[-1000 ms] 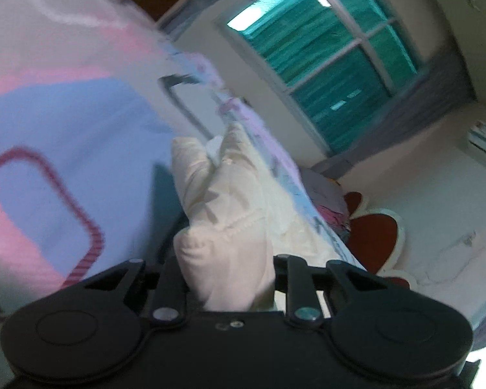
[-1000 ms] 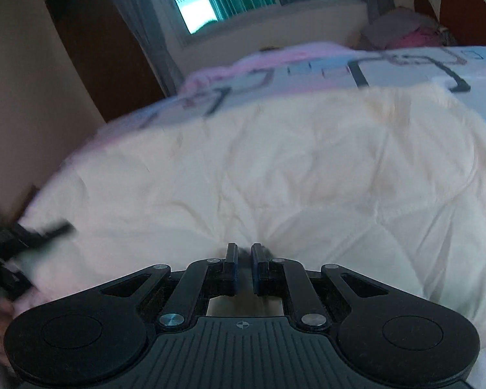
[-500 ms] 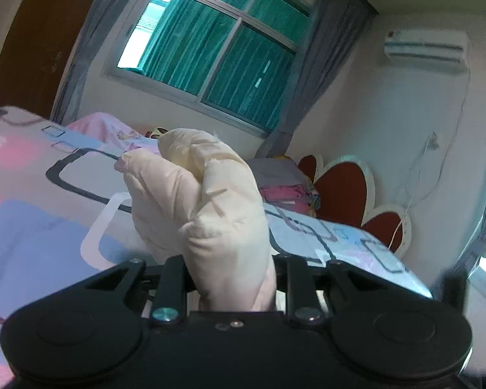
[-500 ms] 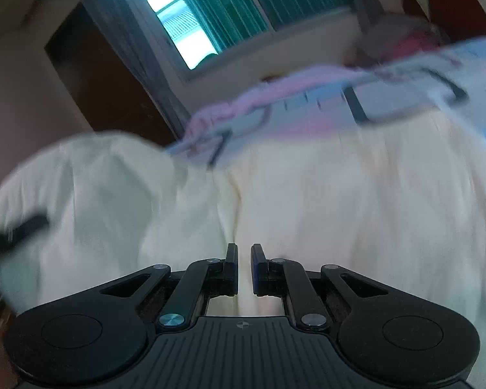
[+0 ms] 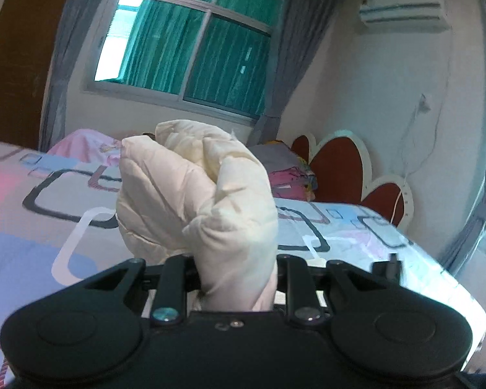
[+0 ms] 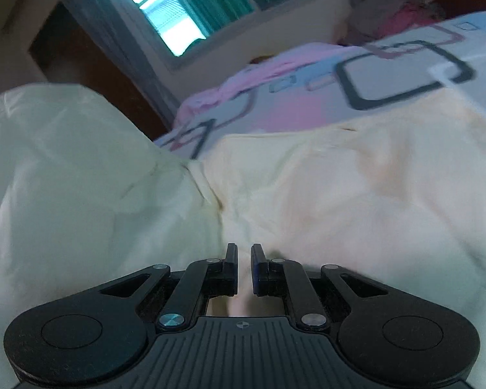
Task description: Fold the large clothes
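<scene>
Cream quilted padded garment (image 6: 324,188) lies across the patterned pink-and-blue bed (image 6: 388,74), its edges cut off. Left tool (image 5: 233,269) clamps an upright bunch hiding its fingers; right tool (image 6: 242,259) pinches a fold, jaws narrow.

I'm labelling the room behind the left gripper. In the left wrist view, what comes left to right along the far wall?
Brown door → grey curtain → window → second grey curtain → air conditioner.
</scene>
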Motion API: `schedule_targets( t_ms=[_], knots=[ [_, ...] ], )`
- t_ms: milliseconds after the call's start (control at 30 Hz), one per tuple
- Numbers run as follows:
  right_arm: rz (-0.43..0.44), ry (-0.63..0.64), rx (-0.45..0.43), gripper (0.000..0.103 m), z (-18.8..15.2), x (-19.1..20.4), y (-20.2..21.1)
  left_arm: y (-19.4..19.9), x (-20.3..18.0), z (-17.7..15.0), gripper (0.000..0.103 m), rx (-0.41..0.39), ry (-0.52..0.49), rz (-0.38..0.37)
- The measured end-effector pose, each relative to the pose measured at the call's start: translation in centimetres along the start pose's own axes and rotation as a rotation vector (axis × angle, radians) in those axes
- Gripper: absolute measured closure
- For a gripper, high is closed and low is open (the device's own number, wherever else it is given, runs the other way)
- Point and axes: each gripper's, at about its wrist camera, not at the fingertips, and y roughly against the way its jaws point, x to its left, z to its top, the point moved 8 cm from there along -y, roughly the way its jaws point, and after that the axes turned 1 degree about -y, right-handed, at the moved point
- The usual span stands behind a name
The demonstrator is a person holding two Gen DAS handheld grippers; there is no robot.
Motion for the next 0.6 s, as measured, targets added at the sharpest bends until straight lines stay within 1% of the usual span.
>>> schedule_targets(
  t_ms=[67, 167, 300, 400, 533, 600],
  knots=[
    [-0.015, 0.018, -0.016, 0.094, -0.3, -0.6, 1.8, -0.1, -1.7, 0.0, 0.081, 0.009, -0.062, -0.003],
    [-0.024, -0.001, -0.024, 0.094, 0.1, -2.1, 3.6, -0.6, -3.9, -0.2, 0.081, 0.034, -0.091, -0.036],
    [-0.046, -0.043, -0.060, 0.094, 1.5, -4.7, 6.1, -2.2, -6.9, -0.8, 0.081, 0.066, -0.075, -0.086],
    [-0.079, -0.062, -0.078, 0.094, 2.3, -7.0, 8.4, -3.7, -9.2, -1.5, 0.081, 0.095, -0.087, -0.118],
    [-0.126, -0.105, -0.105, 0.094, 2.9, -10.6, 11.0, -6.3, -11.6, -3.3, 0.080, 0.167, -0.078, -0.168],
    [-0.156, -0.132, -0.125, 0.094, 3.1, -12.4, 12.4, -8.2, -12.8, -4.8, 0.077, 0.238, -0.063, -0.209]
  ],
)
